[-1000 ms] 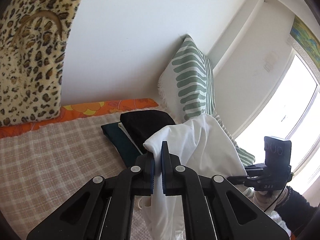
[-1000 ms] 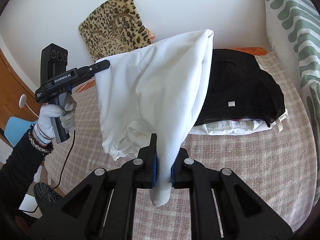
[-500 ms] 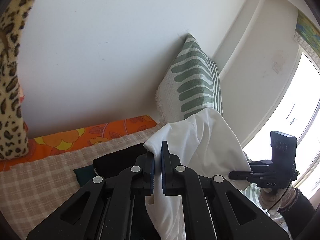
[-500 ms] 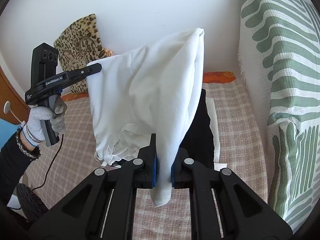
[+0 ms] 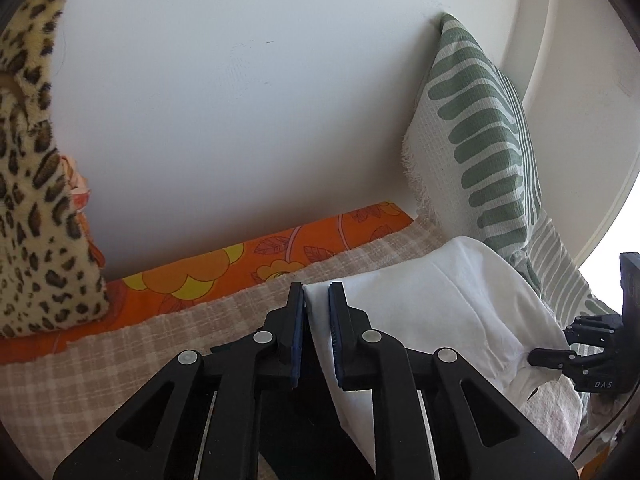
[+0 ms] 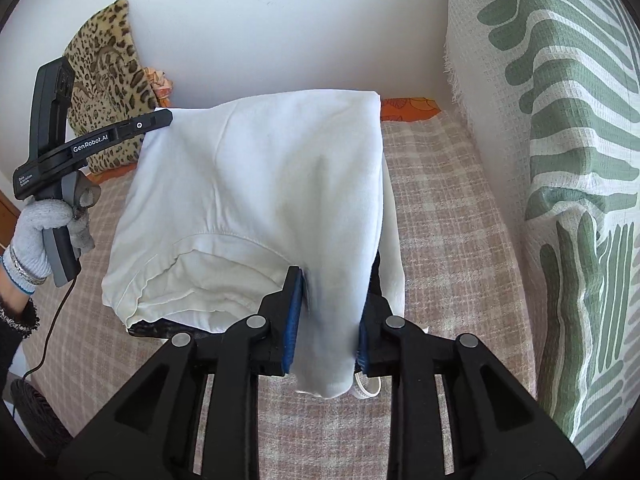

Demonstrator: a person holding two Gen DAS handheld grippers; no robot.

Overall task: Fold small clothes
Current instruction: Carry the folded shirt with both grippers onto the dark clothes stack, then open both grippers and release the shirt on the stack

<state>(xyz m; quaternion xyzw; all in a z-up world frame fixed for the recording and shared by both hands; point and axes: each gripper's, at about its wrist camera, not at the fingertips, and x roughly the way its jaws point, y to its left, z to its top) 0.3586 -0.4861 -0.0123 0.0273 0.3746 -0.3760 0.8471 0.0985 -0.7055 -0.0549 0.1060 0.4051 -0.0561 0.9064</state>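
A folded white garment [image 6: 260, 184] lies spread over a dark stack of folded clothes [image 6: 160, 326] on the checked bedcover. My right gripper [image 6: 326, 312] has its jaws parted around the garment's near edge, the cloth loose between the pads. My left gripper [image 5: 317, 320] has its jaws slightly parted with the garment's [image 5: 440, 312] far corner between them; it also shows in the right wrist view [image 6: 164, 118] at that corner. The right gripper shows in the left wrist view [image 5: 560, 356] at the garment's right edge.
A green-and-white patterned cushion [image 6: 560, 160] stands along the right. A leopard-print cushion [image 5: 32, 200] leans on the white wall at the left. An orange flowered sheet [image 5: 240, 264] runs along the wall. The checked bedcover [image 6: 448, 240] spreads around the stack.
Both grippers have lowered the white garment from hanging in the air onto the dark stack. Both jaws have opened from a tight pinch.
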